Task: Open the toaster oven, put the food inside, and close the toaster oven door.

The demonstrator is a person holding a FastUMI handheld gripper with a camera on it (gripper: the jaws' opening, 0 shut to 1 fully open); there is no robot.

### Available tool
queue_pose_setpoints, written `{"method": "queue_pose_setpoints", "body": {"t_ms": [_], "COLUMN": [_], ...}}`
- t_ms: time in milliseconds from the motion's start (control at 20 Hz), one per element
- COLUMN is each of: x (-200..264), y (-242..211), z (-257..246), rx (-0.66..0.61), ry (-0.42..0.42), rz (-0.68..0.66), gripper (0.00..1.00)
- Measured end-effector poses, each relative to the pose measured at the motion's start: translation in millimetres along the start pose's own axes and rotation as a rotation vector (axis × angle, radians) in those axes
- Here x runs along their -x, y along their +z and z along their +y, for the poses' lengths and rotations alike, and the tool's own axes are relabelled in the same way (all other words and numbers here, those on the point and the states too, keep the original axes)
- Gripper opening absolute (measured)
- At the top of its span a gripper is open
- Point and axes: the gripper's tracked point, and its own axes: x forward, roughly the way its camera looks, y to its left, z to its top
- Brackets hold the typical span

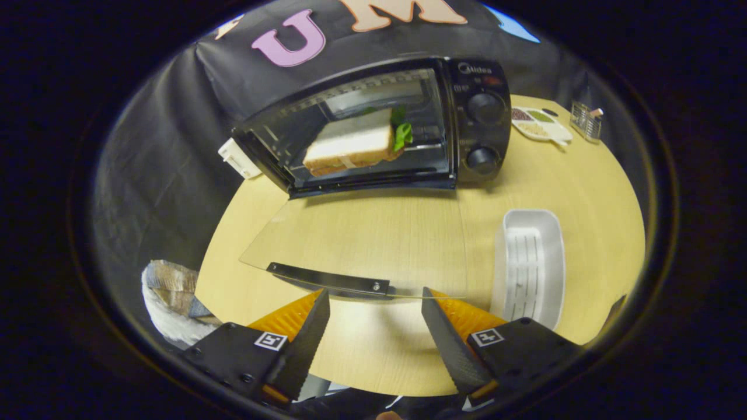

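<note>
Spread wide and empty, the hand-held gripper (376,315) hovers just short of the lowered glass door (362,239) and its handle (330,281). Far inside the toaster oven (373,125) lies the sandwich (350,146). Closing probably calls for catching the handle's edge from below and lifting evenly, clear of the white tray (528,262) on the tabletop (589,192).

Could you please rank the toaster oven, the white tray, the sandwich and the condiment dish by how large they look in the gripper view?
1. toaster oven
2. white tray
3. sandwich
4. condiment dish

The tray lies nearer the camera than the sandwich, so that pair is unsure. The hand-held gripper is open.
</note>
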Motion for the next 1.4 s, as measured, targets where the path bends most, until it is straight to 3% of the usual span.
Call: {"method": "queue_pose_setpoints", "body": {"t_ms": [850, 1150, 1400], "x": [21, 15, 10], "y": [135, 178, 189], "z": [15, 9, 4], "rx": [-0.103, -0.019, -0.016], "ry": [0.107, 0.067, 0.066], "rz": [-0.221, -0.32, -0.334], "gripper": [1.0, 0.99, 0.99]}}
